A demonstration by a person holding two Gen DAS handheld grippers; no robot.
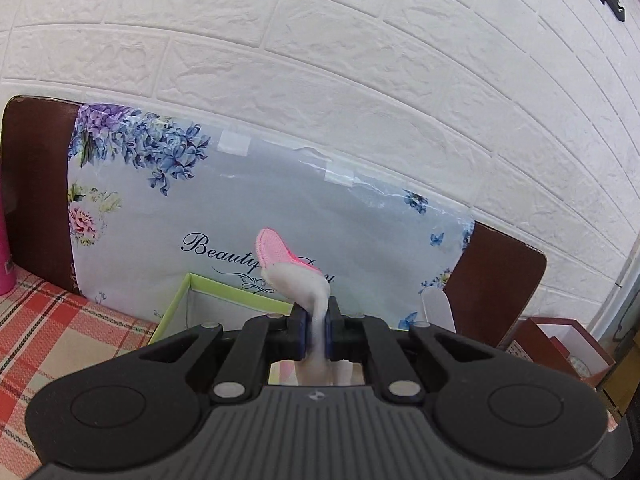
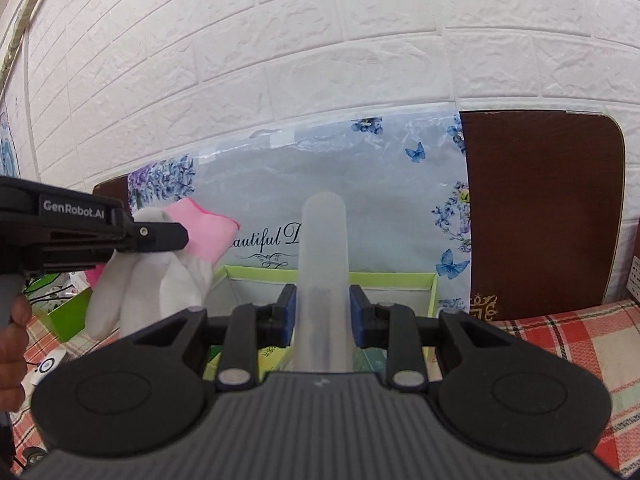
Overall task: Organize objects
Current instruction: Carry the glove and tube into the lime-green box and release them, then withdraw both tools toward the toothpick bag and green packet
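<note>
My left gripper (image 1: 316, 332) is shut on a white sock with a pink cuff (image 1: 298, 276); the sock rises from between the pads and folds over to the left. From the right wrist view the same sock (image 2: 176, 276) hangs from the left gripper (image 2: 182, 236) at the left. My right gripper (image 2: 322, 312) is shut on a frosted translucent tube (image 2: 323, 256) that stands up between its blue pads (image 2: 286, 312). A green-rimmed open box (image 2: 360, 280) lies just beyond both grippers; its near corner (image 1: 188, 284) shows in the left wrist view.
A floral grey sheet reading "Beautiful" (image 1: 224, 208) leans against a white brick wall (image 1: 320, 60), over a brown board (image 2: 540, 208). A red plaid cloth (image 1: 48, 328) covers the table. A pink bottle (image 1: 5, 256) stands far left; a red-brown box (image 1: 560, 344) sits right. A hand (image 2: 12, 344) holds the left gripper.
</note>
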